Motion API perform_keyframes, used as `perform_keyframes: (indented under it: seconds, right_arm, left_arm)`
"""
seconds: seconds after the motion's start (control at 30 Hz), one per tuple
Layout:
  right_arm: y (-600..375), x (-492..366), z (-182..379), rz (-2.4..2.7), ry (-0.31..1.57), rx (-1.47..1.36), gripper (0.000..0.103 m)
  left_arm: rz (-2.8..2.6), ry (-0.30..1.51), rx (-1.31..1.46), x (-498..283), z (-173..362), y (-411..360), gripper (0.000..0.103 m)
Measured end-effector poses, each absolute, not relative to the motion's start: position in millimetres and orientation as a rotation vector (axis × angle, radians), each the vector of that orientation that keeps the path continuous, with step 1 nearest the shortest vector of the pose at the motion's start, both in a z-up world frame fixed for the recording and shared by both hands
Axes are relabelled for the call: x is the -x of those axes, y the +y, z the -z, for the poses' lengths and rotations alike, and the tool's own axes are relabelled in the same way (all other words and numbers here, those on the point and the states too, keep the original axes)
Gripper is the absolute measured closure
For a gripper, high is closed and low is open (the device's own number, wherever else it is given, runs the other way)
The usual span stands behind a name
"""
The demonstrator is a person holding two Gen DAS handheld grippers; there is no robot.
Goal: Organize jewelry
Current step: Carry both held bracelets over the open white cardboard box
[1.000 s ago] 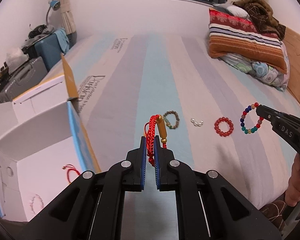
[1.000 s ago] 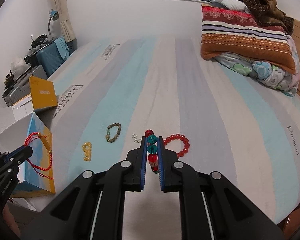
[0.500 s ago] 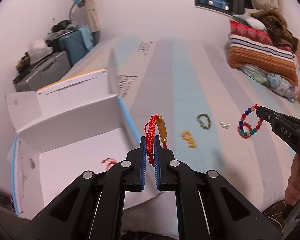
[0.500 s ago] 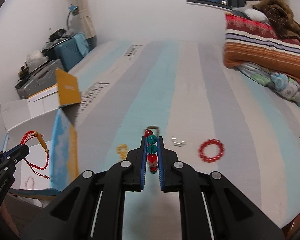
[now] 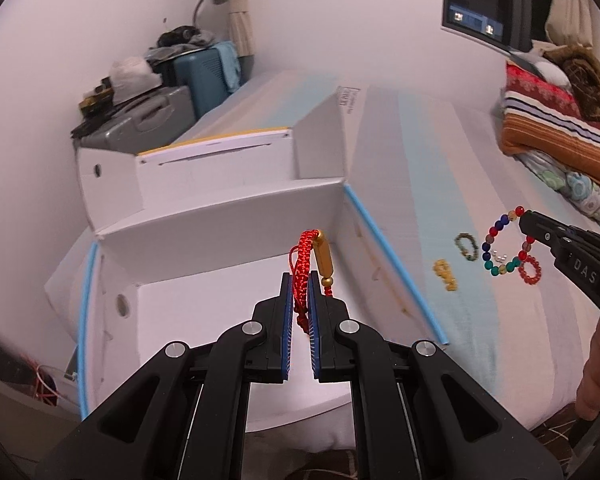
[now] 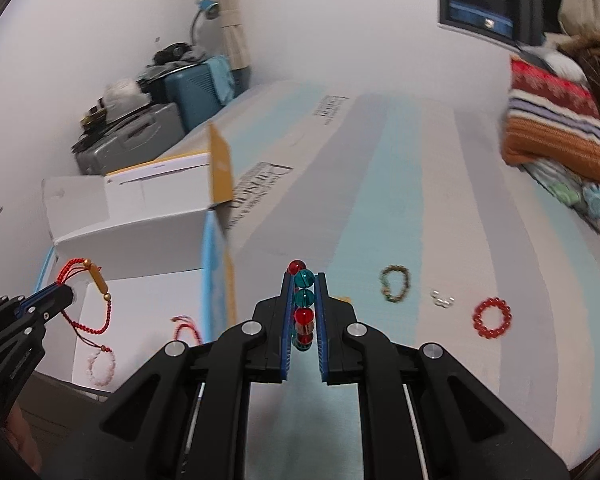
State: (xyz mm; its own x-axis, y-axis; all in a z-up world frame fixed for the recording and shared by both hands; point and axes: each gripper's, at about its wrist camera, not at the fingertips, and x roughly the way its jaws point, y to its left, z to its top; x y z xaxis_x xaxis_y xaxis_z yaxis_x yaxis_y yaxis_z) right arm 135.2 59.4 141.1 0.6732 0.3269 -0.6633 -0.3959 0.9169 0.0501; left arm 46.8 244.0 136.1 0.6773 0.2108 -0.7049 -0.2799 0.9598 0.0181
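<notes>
My left hand-held gripper (image 5: 300,300) is clamped narrow on a red cord bracelet (image 5: 305,258) with a gold tube bead, and it hangs over the open white box (image 5: 228,220) at the edge of the bed (image 6: 400,184). My right hand-held gripper (image 6: 304,304) is pinched on a multicoloured bead bracelet (image 6: 303,300); red and teal beads sit in a row between its pads, and in the left wrist view the rest of the loop dangles free from the tips above the mattress.

Inside the box, on its white floor, lie a pale pink bead bracelet (image 6: 100,368) and what looks like another red cord piece (image 6: 186,328), though it is blurred.

On the striped bed cover beside the box rest a yellow bracelet (image 5: 444,274), an olive-brown bead bracelet (image 6: 396,282), a small cluster of clear beads (image 6: 442,299) and a red bead bracelet (image 6: 492,318), spaced apart in a rough line.
</notes>
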Motion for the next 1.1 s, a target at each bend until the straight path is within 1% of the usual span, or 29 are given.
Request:
perform_keyframes:
  seconds: [0.23,0.4,0.77,1.1]
  right_arm:
    - [109.7,-117.1,-140.9,-0.481,0.728,0.145,0.094]
    - [143.0,-109.1,-129.0,-0.513,0.748,0.197,0.094]
    - [185.9,-112.0,-96.4,-0.539,0.839,0.265,0.094]
    - [209.0,-126.9,-59.2,-0.531,0.969,0.298,0.094]
  left_arm:
    - [-0.304,0.807,0.118,-33.9,-126.5,273.6,0.096]
    - [-0.316,0.838,0.135,-28.9,-114.6,292.3,0.096]
    - [-0.341,0.927,0.143,-30.3,-85.2,317.8,0.096]
    - [-0.361,1.029,0.167,-42.5,-51.3,340.2,0.096]
